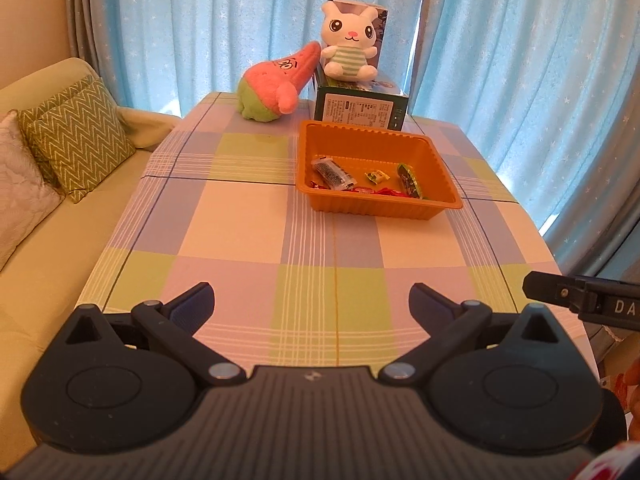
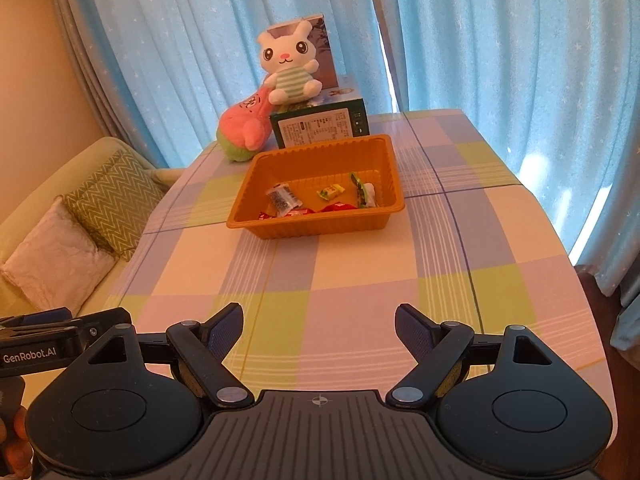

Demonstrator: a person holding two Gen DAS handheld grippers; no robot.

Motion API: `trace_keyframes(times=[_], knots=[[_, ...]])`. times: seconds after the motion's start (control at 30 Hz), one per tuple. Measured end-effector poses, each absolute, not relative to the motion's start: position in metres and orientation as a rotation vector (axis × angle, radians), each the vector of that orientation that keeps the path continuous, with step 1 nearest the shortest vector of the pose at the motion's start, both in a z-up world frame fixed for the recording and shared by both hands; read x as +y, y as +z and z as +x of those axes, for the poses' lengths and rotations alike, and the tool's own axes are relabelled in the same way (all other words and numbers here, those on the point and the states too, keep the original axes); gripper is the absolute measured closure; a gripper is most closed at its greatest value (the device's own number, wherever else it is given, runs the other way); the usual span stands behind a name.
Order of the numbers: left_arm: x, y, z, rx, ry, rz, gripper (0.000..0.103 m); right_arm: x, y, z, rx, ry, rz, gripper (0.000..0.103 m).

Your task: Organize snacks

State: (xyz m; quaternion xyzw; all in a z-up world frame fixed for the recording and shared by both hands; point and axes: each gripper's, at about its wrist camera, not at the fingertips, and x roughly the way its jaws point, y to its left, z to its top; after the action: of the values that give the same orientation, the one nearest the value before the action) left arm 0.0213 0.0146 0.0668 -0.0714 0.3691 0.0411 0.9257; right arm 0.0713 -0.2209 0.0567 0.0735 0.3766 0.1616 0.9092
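Left wrist view: the left gripper (image 1: 312, 304) hangs released and empty-handed over the table's near edge, jaws spread wide. The orange tray (image 1: 352, 136) sits well apart, toward the table's far edge and right of its middle line, directly before a green box (image 1: 360, 110). Inside lie wrapped snacks (image 1: 332, 172), mostly along the tray's near wall. No snack shows loose on the checked tablecloth (image 1: 240, 220), so the sorting looks finished or nearly so; any next move would call for a long forward reach.

Right wrist view: the right gripper (image 2: 319, 328) is likewise spread wide with nothing between its fingers, poised above the near edge. The tray (image 2: 320, 146) stands ahead and slightly left, far off, with the snacks (image 2: 330, 192) all inside it.
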Motion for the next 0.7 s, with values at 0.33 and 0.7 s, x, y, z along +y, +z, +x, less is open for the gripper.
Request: trace_keyframes(times=[0.33, 0.7], knots=[[0.006, 0.074, -0.012, 0.769, 0.077, -0.137, 0.0, -0.223, 0.06, 0.032, 0.783, 0.329, 0.14, 0.02], [-0.004, 0.067, -0.028, 0.79, 0.074, -0.117, 0.0, -0.222, 0.062, 0.007, 0.797, 0.314, 0.096, 0.02]])
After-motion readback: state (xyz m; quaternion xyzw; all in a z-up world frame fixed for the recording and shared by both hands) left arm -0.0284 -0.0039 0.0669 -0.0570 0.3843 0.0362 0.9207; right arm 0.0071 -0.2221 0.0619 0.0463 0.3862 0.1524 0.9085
